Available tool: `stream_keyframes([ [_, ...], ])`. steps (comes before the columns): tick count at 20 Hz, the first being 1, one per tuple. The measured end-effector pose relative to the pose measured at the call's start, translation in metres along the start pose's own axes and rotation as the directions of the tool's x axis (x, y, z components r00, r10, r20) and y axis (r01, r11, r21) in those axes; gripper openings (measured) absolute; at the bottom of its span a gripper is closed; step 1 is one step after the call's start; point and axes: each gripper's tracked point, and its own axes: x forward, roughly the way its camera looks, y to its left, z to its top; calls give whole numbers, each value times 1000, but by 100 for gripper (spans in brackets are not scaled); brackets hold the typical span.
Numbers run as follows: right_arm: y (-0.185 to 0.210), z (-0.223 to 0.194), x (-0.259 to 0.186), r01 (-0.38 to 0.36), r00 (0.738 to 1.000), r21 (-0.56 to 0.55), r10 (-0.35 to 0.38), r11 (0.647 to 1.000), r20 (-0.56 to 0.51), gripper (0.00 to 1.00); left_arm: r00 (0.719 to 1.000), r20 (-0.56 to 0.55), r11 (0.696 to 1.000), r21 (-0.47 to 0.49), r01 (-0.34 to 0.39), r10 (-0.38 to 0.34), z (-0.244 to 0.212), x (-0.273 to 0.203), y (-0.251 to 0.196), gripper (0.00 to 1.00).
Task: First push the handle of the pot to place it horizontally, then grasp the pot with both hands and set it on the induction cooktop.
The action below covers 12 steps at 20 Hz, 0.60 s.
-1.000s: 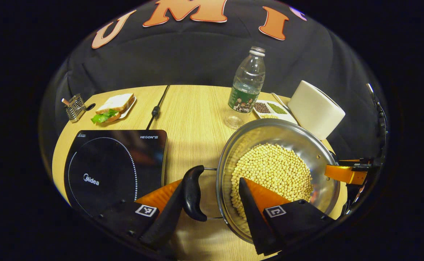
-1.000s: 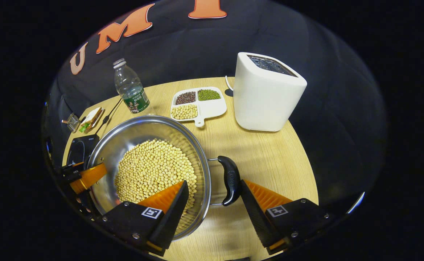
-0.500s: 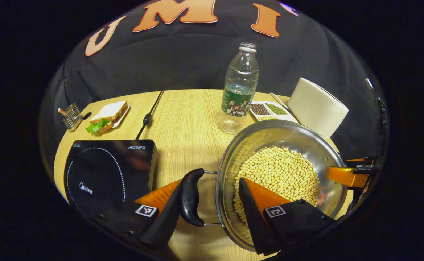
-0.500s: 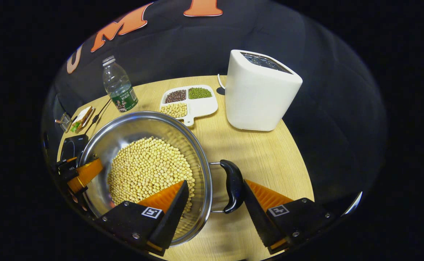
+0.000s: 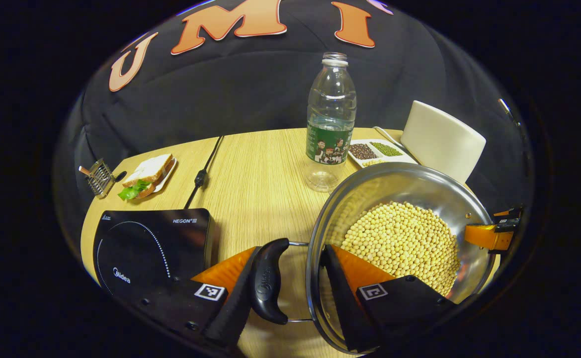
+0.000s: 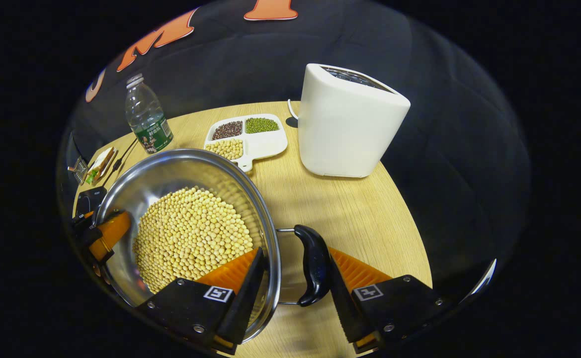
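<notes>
Closer now, both tongs (image 5: 285, 288) (image 6: 290, 291) pinch the shiny steel pot (image 5: 370, 184) by rim and black handle.

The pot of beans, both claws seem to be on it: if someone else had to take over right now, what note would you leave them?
Left gripper: one finger inside the pot, one outside its left handle, closing around rim and handle; a full clamp isn't certain.
Right gripper: same straddle on the right handle.
The pot, full of soybeans, looks slightly raised, but that is hard to confirm.
Induction cooktop: bare, to the pot's left on the table.
Done: both handles lie horizontal, both grippers in place.
Left: carry the pot level to the cooktop, set it down, release.
</notes>
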Motion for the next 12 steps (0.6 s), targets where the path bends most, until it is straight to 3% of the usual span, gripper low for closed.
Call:
stream_keyframes([
  [5, 0, 3, -2, 16, 1000, 9, -16, 1000, 23, 69, 999, 39, 999, 30, -23, 22, 4, 1, -1, 81],
  [6, 0, 2, -3, 17, 1000, 13, -18, 1000, 19, 62, 998, 53, 999, 28, -22, 20, 7, 1, -1, 81],
  [12, 5, 4, -20, 24, 999, 50, -26, 998, 39, 63, 994, 95, 998, 23, -56, 54, 15, -19, 3, 78],
])
